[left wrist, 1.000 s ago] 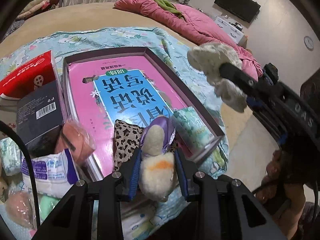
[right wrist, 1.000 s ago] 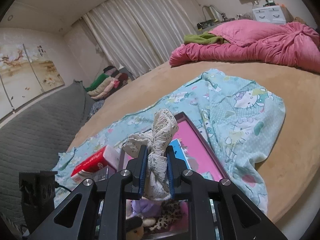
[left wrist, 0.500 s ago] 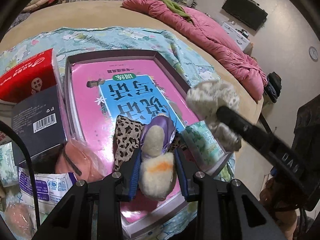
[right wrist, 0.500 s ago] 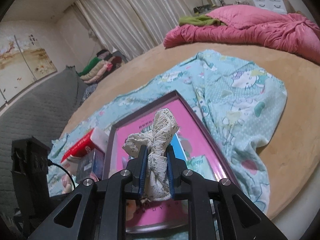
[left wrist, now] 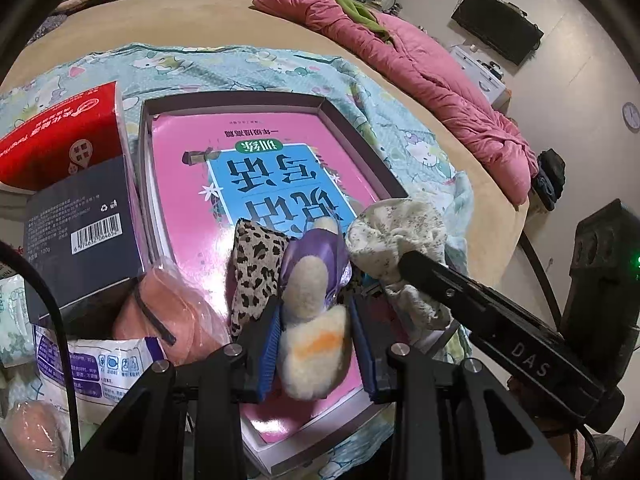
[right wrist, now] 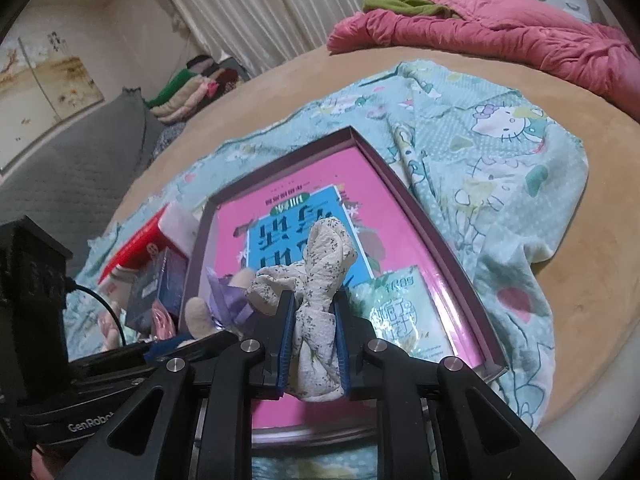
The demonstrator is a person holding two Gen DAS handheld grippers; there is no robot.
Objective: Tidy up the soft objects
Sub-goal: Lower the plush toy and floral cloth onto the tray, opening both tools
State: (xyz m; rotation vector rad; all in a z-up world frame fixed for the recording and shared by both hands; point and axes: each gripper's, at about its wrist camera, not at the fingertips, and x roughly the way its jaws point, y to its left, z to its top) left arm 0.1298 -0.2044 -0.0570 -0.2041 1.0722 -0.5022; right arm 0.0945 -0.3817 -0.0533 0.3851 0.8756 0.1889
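1. Left wrist view: your left gripper (left wrist: 316, 334) is closed partway on a plush toy (left wrist: 310, 328), with its blue pads pressed into both sides.
2. The toy is cream and fuzzy, with an orange patch near the bottom and a purple satin wrap around its upper end. It sits over the near end of the pink book (left wrist: 256, 168), which lies in the shallow tray (left wrist: 344, 128) on the bed (left wrist: 208, 16).
3. A leopard-print cloth (left wrist: 256, 264) lies on the book just left of the toy and touches it.
4. Your right gripper (left wrist: 416, 264) comes in from the right, and the floral cloth (left wrist: 396, 232) bunches around its tip, just right of the toy.
5. Right wrist view: your right gripper (right wrist: 313, 328) is nearly shut, squeezing that floral cloth (right wrist: 320, 264) between its pads.
6. The cloth is off-white with tiny dark sprigs, twisted into a knot-like bundle that stands above the fingers. It hangs over the near part of the book (right wrist: 320, 176).
7. A pale green packet (right wrist: 400, 308) lies on the book just to the right of it.
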